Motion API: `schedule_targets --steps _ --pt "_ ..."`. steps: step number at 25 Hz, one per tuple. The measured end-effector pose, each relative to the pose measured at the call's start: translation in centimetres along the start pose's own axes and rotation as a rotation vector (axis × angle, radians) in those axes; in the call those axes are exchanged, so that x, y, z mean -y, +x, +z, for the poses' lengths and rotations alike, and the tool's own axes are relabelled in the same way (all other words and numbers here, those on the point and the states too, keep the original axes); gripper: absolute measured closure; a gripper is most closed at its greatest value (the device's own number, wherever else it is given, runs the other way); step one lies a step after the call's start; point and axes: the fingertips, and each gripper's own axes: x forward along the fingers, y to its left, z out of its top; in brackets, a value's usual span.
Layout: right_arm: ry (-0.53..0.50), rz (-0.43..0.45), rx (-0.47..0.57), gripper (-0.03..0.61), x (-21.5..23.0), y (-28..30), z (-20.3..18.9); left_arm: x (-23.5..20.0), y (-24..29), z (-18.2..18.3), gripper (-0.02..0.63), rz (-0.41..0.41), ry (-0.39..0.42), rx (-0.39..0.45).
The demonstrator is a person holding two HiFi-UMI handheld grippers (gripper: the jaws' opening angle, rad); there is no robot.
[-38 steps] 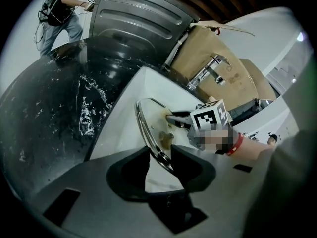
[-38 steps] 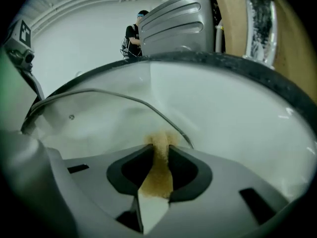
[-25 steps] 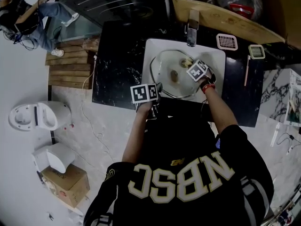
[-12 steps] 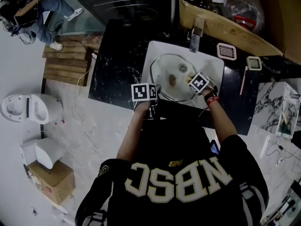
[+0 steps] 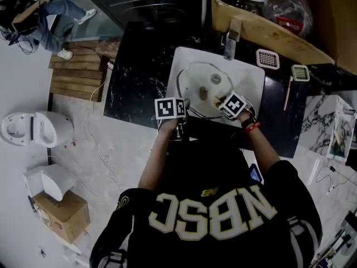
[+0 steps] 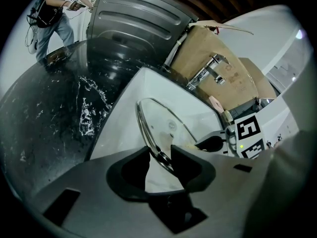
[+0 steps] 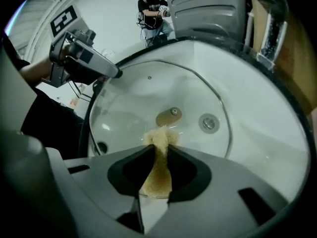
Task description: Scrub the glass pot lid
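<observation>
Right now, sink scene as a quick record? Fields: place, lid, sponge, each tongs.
place: white sink under a tap
lid: glass, metal rim, lying in the sink
left tongs: shut on the lid's near rim
right tongs: shut on a tan sponge
sponge position: over the lid's middle; contact with the glass not clear

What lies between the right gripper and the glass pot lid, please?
A tan scrubbing sponge, clamped in the right gripper, sticks out toward the glass pot lid. The right gripper view shows it best.
</observation>
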Motion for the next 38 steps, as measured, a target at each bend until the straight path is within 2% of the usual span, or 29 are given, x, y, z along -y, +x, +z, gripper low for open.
schedule_targets --steps 6,13,20,25,29,34,38 --pt "0.083 0.144 0.160 0.495 -4.1 -0.8 2.9 -0.1 0.0 0.0 0.466 0.004 0.001 0.002" --pt "0.043 0.168 0.255 0.494 -5.8 0.6 7.3 0.0 0.1 0.0 0.466 0.010 0.002 0.001" --pt "0.023 0.101 0.342 0.486 -3.8 2.3 12.3 0.0 0.1 -0.1 0.466 0.016 0.004 0.003" --pt "0.035 0.008 0.377 0.486 -1.1 3.3 14.3 0.1 0.0 0.0 0.466 0.018 0.008 0.007" --pt "0.027 -0.120 0.383 0.488 2.4 4.5 14.9 0.0 0.0 -0.1 0.466 0.017 0.006 0.005" --pt "0.113 -0.133 0.425 0.488 6.0 5.9 15.0 0.0 -0.2 0.0 0.463 0.008 -0.001 0.012" --pt "0.161 -0.160 0.420 0.488 7.7 5.2 14.1 -0.1 -0.1 0.1 0.459 0.013 -0.016 0.009"
